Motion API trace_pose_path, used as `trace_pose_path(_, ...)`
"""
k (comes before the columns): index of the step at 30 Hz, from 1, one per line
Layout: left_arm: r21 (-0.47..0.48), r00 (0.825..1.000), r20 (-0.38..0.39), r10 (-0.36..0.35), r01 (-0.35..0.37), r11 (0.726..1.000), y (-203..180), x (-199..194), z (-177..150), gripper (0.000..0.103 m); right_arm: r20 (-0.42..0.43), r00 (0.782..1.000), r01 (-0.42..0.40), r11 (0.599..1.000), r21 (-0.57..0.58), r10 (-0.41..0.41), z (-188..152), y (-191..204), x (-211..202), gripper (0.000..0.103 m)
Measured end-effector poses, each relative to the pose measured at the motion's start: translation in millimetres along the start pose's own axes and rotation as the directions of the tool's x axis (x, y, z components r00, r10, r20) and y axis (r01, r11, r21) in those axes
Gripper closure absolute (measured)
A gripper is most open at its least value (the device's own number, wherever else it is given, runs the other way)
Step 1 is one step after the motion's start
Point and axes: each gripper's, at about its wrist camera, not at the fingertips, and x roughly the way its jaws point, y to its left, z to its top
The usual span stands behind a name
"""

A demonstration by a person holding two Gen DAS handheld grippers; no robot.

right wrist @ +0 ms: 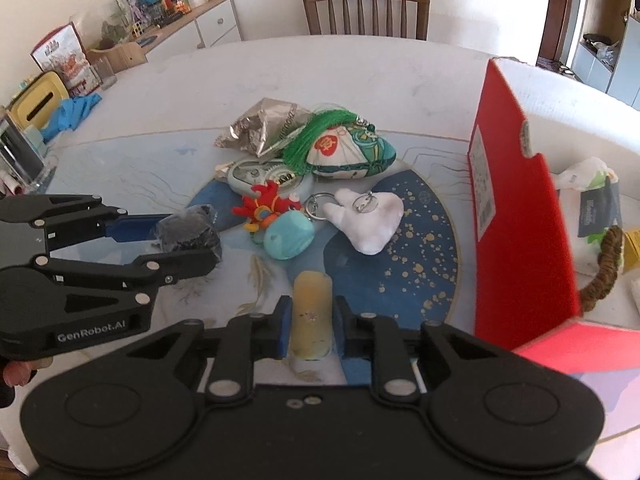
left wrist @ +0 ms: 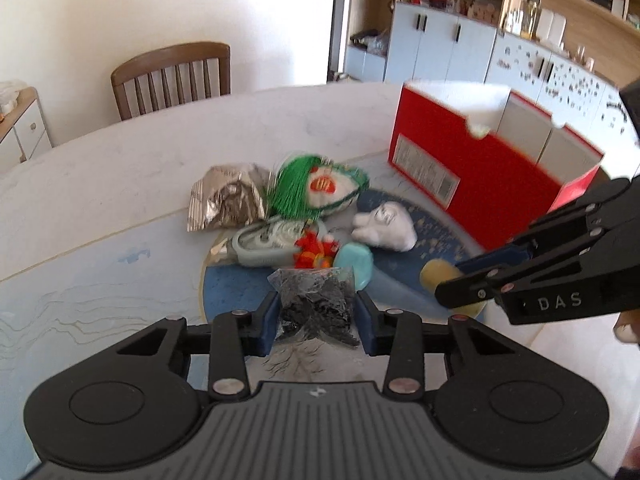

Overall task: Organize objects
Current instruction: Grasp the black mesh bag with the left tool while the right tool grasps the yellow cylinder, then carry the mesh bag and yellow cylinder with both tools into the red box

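Observation:
My left gripper (left wrist: 316, 305) is shut on a small clear bag of dark bits (left wrist: 314, 300), held just above the table; the same bag (right wrist: 188, 232) shows between its fingers in the right wrist view. My right gripper (right wrist: 310, 314) is shut on a pale yellow cylinder (right wrist: 311, 308), which also shows as a yellow end (left wrist: 438, 274) in the left wrist view. Ahead on the round blue mat (right wrist: 420, 248) lie a white plush (right wrist: 368, 220), a teal plush (right wrist: 288, 236), a red plush (right wrist: 266, 204), a green-tasselled pouch (right wrist: 344, 152) and a silver foil bag (right wrist: 260, 126).
An open red box (right wrist: 516, 220) stands at the right and holds a few items (right wrist: 592, 200). A wooden chair (right wrist: 366, 10) is at the table's far side. A sideboard with clutter (right wrist: 168, 12) lines the left wall. A blue cloth (right wrist: 70, 114) lies at the table's left edge.

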Motion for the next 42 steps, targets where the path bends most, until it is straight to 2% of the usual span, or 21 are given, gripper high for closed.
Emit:
trace_pose_path(11,-0.018,0.996,0.088,-0.03,0.032,0.999,-27.0,-45.0,30.8,0.064,0.082,0.997,0.0,1.0,0.011,-0.001,9.4,-16.4,-67.1,0.084)
trace_pose_path(21,0.007,0.987,0.142,-0.074,0.074,0.997,-67.6,-60.5,63.9,0.064,0.149,0.988,0.02,0.999,0.045,-0.026,18.1,-53.6,-112.5,0.083)
trace_pose_path(31,0.027,0.983,0.149,-0.106,0.103,0.994,-118.7,-36.3,95.3,0.064,0.18,0.98,0.073,0.995,0.062,-0.083,20.6,-114.2,-137.3,0.083)
trace_pose_path(42,0.053,0.991,0.079,-0.113,0.109,0.993,-179.8,14.6,117.8,0.064,0.174,0.976,0.117,0.988,0.1,-0.133,19.0,-197.6,-141.9,0.083)
